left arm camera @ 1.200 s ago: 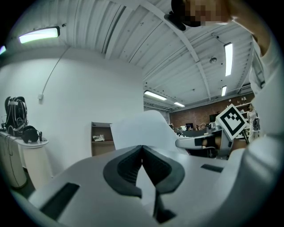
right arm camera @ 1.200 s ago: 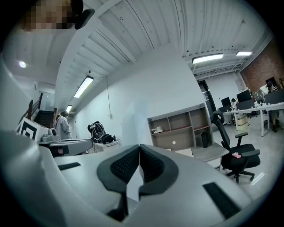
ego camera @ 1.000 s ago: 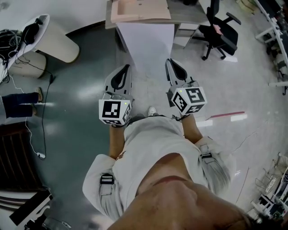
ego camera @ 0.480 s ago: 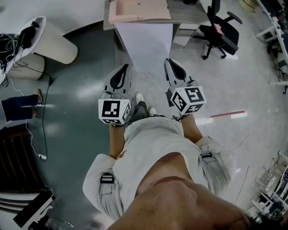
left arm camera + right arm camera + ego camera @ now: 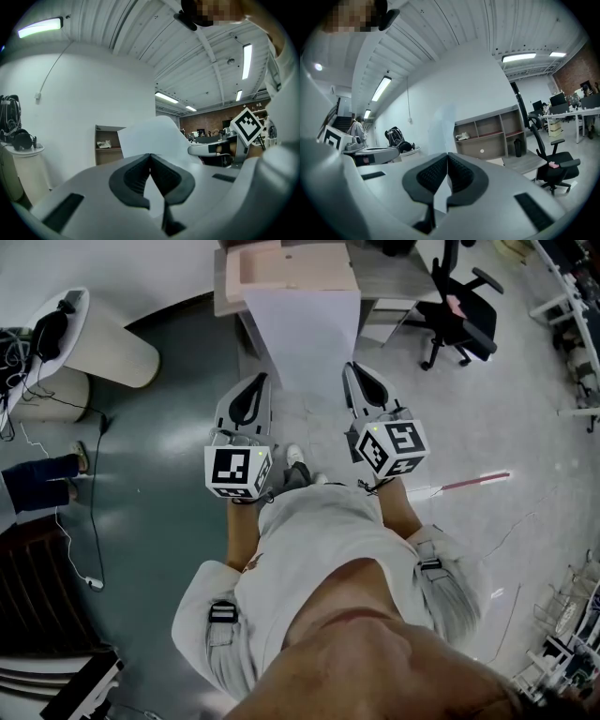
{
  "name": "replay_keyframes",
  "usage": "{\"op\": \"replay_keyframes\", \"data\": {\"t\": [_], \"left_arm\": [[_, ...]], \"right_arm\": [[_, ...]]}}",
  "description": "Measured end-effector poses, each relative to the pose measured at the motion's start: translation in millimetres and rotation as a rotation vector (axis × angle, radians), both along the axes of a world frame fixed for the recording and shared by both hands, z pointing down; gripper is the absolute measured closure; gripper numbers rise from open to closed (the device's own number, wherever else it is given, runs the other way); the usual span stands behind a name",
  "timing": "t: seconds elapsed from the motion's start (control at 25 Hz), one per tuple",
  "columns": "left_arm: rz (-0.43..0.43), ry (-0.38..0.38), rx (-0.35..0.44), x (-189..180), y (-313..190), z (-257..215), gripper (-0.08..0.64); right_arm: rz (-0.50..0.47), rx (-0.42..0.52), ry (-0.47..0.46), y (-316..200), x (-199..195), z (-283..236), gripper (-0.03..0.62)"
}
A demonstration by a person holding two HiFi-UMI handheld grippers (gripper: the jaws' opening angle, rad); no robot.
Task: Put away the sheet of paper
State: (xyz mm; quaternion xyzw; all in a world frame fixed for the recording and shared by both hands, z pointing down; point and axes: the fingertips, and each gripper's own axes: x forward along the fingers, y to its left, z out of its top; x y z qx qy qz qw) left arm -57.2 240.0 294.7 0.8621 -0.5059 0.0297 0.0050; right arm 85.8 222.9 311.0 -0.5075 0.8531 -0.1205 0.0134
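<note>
Grippers: you are holding two, the left gripper (image 5: 255,390) and the right gripper (image 5: 359,379), side by side.
Left jaws: they are pinching together on the sheet's left edge.
Right jaws: they are clamping together on its right edge.
Sheet of paper (image 5: 305,334): one, white, is hanging between both grippers above the floor, its far end just before the single shelf unit (image 5: 291,263).
Marker cubes: two, one (image 5: 238,472) on the left gripper, one (image 5: 394,448) on the right.
Office chair (image 5: 457,306): one, black, is standing right of the shelf unit.

Edges being lost
The shelf (image 5: 291,268) is being cut off by the top edge; near corners of the paper (image 5: 305,334) are being covered by the left gripper (image 5: 257,381) and right gripper (image 5: 355,368).
</note>
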Motion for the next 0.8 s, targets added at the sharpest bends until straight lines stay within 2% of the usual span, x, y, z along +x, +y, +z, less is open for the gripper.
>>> {"op": "replay_keyframes", "data": {"t": [0.8], "left_arm": [[0.090, 0.018, -0.023, -45.1, -81.5, 7.7, 0.540]], "right_arm": [[0.080, -0.022, 0.016, -67.5, -46.9, 5.9, 0.572]]}}
